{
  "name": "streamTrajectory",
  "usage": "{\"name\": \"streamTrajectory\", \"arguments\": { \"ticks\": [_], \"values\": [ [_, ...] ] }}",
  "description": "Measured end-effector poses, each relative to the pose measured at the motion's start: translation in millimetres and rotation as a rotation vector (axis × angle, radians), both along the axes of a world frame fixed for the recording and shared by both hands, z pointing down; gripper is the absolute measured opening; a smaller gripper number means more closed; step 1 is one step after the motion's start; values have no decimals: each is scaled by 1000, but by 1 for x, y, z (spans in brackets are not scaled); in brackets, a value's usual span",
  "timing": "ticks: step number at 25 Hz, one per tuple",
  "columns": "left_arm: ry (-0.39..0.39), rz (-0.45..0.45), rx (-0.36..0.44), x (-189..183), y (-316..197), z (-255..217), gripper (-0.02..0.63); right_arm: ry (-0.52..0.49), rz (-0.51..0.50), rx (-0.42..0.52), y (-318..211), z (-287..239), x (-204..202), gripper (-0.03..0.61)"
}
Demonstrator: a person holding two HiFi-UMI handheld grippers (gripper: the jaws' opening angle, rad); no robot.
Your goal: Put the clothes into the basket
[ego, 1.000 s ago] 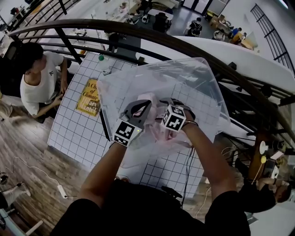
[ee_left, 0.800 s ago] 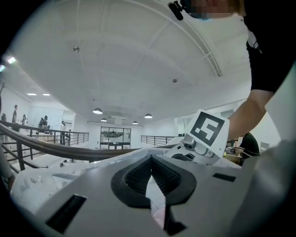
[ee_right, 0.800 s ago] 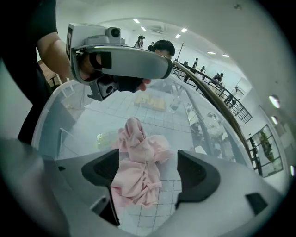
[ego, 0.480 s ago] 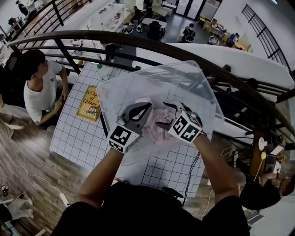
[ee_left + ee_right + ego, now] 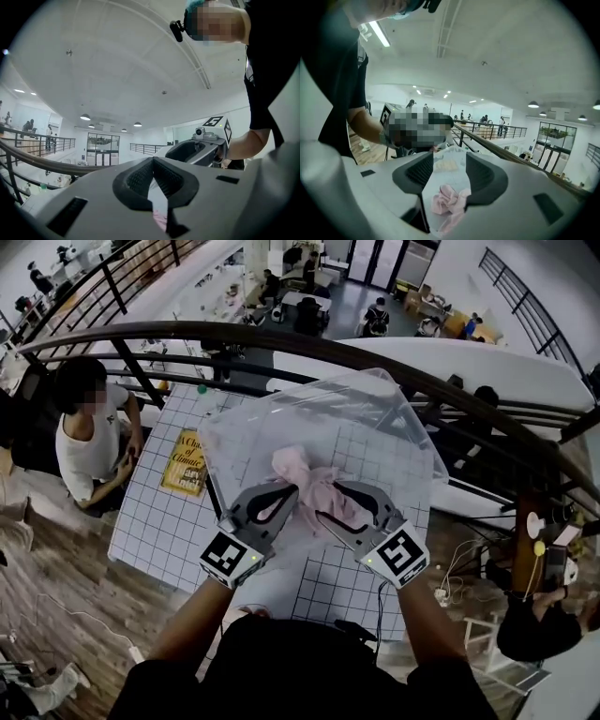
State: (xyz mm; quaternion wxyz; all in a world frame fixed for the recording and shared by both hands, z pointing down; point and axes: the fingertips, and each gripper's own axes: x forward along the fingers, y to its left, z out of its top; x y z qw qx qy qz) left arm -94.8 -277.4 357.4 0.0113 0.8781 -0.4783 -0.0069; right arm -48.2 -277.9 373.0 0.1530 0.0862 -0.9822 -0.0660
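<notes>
Over the desk [image 5: 150,512] in the head view, you've got the pink garment [image 5: 309,482] lifted between both claws. It hangs above the middle of the clear basket [image 5: 403,418], which fills the desk's far right part. The left gripper [image 5: 292,493] and right gripper [image 5: 330,504] meet at the cloth from either side, so I'd say you're at the carry-and-drop step. I can't tell from here whether the fabric's lower end touches the basket floor.

Left gripper view: the left gripper [image 5: 152,164] has its jaws together at the tips, with a sliver of pink [image 5: 160,219] pinched low down between them. So it's clamped on the garment.

Right gripper view: the right gripper [image 5: 450,159] has its jaws apart and closing. A bunch of the garment [image 5: 447,199] sits low in the gap against one pad, but it's not squeezed from both sides yet.

Next move, I reckon: lower it inside the basket walls, then let go with both claws so nothing drapes over the rim.
</notes>
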Motion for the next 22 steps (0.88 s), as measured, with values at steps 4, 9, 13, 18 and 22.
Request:
{"name": "streamTrajectory", "arguments": {
  "ticks": [4, 9, 13, 18, 22],
  "values": [
    [-1, 32, -17, 11, 30, 1, 3, -158, 54, -72, 22, -19, 13, 139],
    [36, 37, -19, 19, 60, 1, 3, -288, 128, -103, 45, -31, 22, 27],
    [44, 43, -29, 24, 79, 4, 3, -309, 144, -116, 64, -26, 23, 17],
    [62, 37, -29, 26, 93, 5, 3, -334, 145, -112, 85, -26, 22, 17],
    [52, 42, -17, 27, 104, 3, 3, -343, 149, -121, 98, -28, 22, 17]
  ]
}}
